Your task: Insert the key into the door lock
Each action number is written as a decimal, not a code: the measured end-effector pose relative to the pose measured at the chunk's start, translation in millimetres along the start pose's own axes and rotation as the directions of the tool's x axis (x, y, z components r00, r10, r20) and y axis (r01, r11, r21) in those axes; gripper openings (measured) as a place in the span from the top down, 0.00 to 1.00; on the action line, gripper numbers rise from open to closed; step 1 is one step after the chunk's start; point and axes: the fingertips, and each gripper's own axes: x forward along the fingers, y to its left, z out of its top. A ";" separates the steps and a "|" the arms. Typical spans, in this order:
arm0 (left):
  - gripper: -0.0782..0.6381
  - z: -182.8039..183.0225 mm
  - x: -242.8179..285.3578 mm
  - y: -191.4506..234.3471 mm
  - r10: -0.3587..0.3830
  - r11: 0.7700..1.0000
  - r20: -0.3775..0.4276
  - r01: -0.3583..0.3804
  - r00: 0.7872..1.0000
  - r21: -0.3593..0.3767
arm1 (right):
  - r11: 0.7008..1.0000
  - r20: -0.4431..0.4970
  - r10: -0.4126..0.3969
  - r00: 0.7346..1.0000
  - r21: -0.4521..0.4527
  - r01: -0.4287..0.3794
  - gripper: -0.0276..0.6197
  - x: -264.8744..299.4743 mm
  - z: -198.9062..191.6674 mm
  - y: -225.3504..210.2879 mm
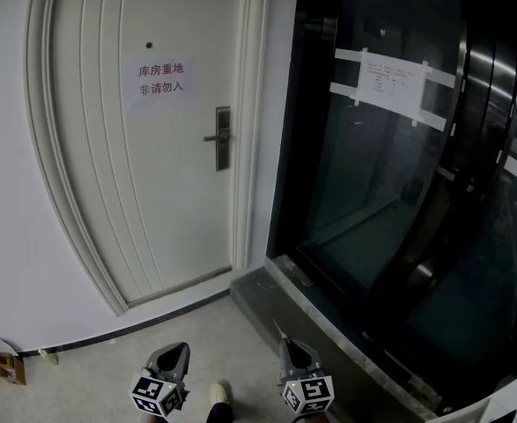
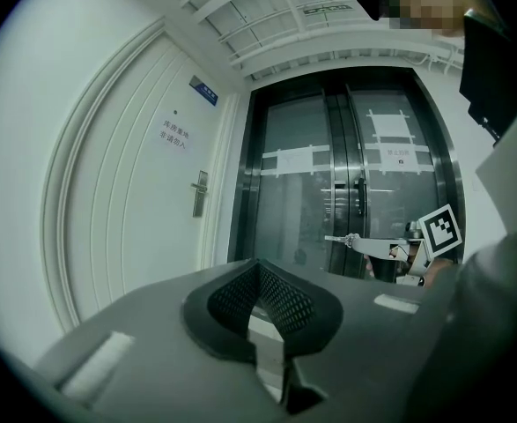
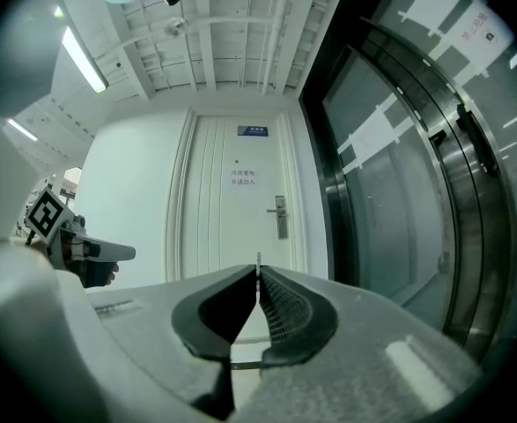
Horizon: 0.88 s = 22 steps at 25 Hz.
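A white door stands ahead, with a dark metal lock plate and lever handle on its right side. The same lock shows small and far off in the right gripper view, and as lock in the left gripper view. My right gripper is shut on a thin key whose tip sticks out past the jaws. In the head view the right gripper and key are low, well short of the door. My left gripper hangs beside it, jaws together and empty, seen again as left gripper.
A paper notice is stuck on the door above the lock. Dark glass doors with taped sheets fill the right, behind a raised stone sill. A small box lies by the wall at bottom left. A shoe shows below.
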 end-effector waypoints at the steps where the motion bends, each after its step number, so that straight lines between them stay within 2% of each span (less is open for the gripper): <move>1: 0.89 -0.1 7.3 4.2 -0.003 1.000 0.000 0.003 1.000 0.001 | 1.000 0.000 -0.005 1.000 0.000 0.005 0.94 6.2 -0.1 -3.3; 22: 0.89 49.1 182.4 136.5 -0.108 0.994 -0.001 0.108 0.994 0.025 | 0.997 0.005 -0.071 0.997 -0.020 0.071 0.94 205.7 28.5 -30.3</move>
